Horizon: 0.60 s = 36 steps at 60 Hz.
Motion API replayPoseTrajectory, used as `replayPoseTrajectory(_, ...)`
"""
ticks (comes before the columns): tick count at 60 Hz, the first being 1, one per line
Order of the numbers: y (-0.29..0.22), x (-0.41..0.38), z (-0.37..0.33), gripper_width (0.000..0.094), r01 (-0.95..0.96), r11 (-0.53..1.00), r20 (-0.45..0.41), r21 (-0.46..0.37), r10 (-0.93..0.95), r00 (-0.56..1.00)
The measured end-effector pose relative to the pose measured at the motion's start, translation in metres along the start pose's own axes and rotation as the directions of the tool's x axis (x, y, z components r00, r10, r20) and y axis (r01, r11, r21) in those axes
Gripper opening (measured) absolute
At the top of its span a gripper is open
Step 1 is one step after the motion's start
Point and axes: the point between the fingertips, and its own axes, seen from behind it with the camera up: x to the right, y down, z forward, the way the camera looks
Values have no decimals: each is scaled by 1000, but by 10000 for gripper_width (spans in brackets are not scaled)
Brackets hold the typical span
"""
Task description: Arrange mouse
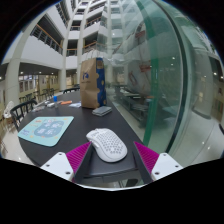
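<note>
A white mouse (108, 146) with a honeycomb shell lies on the dark table (85, 125), between my two fingers. My gripper (112, 150) is open. The left pink pad (78, 157) is close to the mouse's left side. The right pad (150, 157) stands off from it with a small gap. A light blue mouse mat (45, 128) with a pale pattern lies on the table ahead and to the left of the fingers.
A brown cardboard box (92, 82) stands at the far end of the table, with a small grey object (102, 110) in front of it. A glass wall (165, 80) runs along the right. Dark chairs (22, 108) stand on the left.
</note>
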Motion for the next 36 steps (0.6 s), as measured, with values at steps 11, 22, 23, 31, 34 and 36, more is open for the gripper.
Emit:
replayPoseTrajectory(11,-20,-5,45,741,-21,998,66,53,17,998)
replayPoseTrajectory(22,-30,3,64,478,-22,993,-24,116,25,999)
replayPoseTrajectory(23,-30,0,68,452,-18,993,-39,117,22,999)
replayPoseTrajectory(31,-30,4,64,349,-14,998,-96,62,20,995)
replayPoseTrajectory(34,-33,1,57,348,-26,999,-121,27,29,992)
replayPoseTrajectory(36,-46,-2,49,349,-52,998,-134,44,57,989)
